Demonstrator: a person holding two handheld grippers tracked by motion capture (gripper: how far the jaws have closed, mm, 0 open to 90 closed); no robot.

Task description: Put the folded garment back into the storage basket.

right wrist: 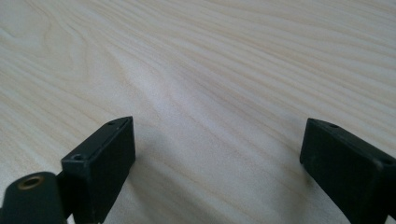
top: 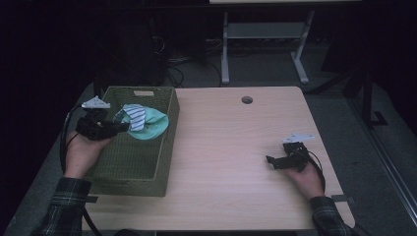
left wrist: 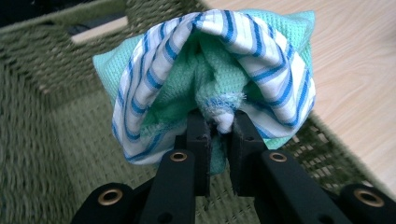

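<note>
A mint-green cloth with a white, blue-striped side point(top: 142, 120) point(left wrist: 219, 70) hangs bunched over a green woven basket point(top: 157, 169) point(left wrist: 51, 116) at the table's left. My left gripper point(top: 123, 127) point(left wrist: 219, 123) is shut on a fold of that cloth and holds it above the basket's inside, near its right wall. My right gripper point(top: 270, 160) point(right wrist: 217, 149) rests open low over the bare light wood tabletop point(top: 231, 142) point(right wrist: 210, 60) at the right, with nothing between its fingers.
A round cable hole point(top: 247, 100) sits near the table's far edge. Beyond the table stand white desk legs point(top: 225, 49) and cables on a dark floor. Bare tabletop lies between the basket and my right gripper.
</note>
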